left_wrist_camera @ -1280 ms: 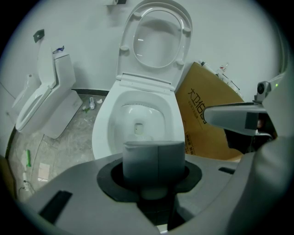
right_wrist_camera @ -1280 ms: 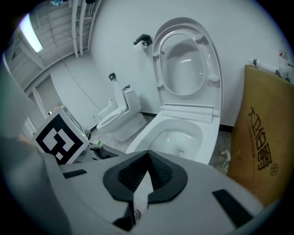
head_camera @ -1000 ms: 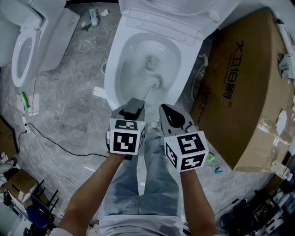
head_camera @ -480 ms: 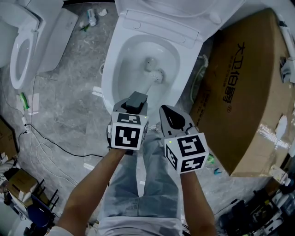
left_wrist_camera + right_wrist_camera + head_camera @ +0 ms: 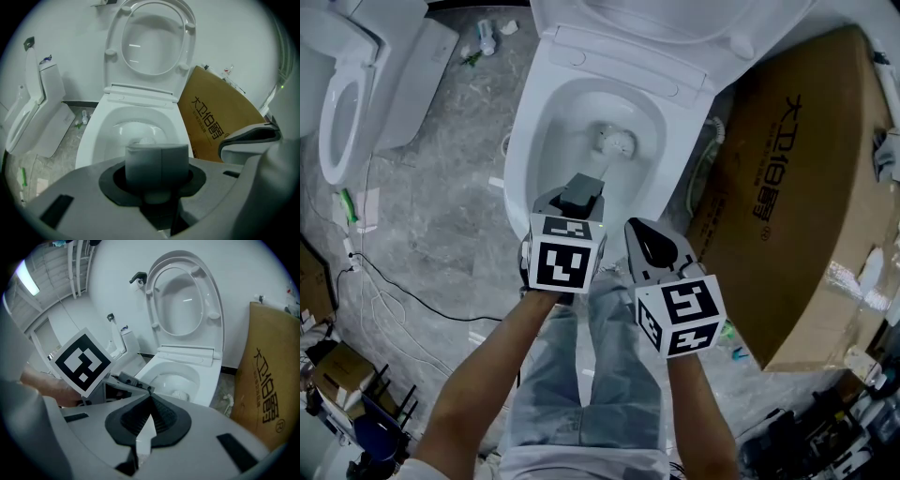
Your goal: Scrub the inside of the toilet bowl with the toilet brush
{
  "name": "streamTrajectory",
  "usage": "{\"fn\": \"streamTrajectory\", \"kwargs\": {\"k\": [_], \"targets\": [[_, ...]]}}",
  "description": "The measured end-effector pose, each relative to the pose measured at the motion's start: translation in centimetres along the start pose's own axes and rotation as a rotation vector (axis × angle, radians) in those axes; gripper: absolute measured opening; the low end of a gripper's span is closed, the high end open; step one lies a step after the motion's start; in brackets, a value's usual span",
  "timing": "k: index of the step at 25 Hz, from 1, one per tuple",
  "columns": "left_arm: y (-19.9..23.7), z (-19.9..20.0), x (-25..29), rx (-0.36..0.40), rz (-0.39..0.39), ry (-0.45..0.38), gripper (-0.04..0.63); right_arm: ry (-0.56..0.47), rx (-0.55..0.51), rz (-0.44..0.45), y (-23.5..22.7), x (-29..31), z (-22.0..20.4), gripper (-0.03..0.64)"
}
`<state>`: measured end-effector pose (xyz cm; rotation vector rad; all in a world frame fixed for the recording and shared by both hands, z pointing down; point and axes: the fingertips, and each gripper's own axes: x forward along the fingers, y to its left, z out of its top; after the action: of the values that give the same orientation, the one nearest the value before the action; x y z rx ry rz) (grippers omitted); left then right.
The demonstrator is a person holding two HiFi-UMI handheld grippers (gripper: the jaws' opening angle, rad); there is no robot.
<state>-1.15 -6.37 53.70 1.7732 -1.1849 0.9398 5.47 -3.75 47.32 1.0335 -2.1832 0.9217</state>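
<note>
A white toilet bowl (image 5: 521,141) stands open with its seat and lid (image 5: 150,42) raised. The brush head (image 5: 619,141) lies deep in the bowl near the drain hole. The brush's grey handle (image 5: 157,161) runs back to my left gripper (image 5: 581,194), which is shut on it just over the bowl's near rim. In the left gripper view the brush head (image 5: 145,139) shows just above the handle. My right gripper (image 5: 643,231) hangs beside the left one, to its right. Its jaws are shut with nothing between them. The brush head (image 5: 180,393) shows in the right gripper view too.
A big brown cardboard box (image 5: 787,187) leans right beside the toilet. A second white toilet (image 5: 347,103) stands at the far left. Cables (image 5: 384,291) and small litter lie on the grey stone floor. The person's legs are below the grippers.
The brush head has slid from the bowl's near slope up toward the drain hole. My left gripper has pushed slightly forward with the handle. The right gripper has barely moved.
</note>
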Motion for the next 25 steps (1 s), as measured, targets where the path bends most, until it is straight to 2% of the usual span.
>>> {"fn": "streamTrajectory", "kwargs": {"k": [14, 25], "targets": [[2.8, 1.9, 0.9, -0.034, 0.041, -0.027, 0.156, 0.023, -0.004, 0.011, -0.6, 1.2, -0.1, -0.002], [5.6, 0.5, -0.5, -0.072, 0.083, -0.017, 0.156, 0.029, -0.013, 0.036, 0.7, 1.8, -0.1, -0.002]]}}
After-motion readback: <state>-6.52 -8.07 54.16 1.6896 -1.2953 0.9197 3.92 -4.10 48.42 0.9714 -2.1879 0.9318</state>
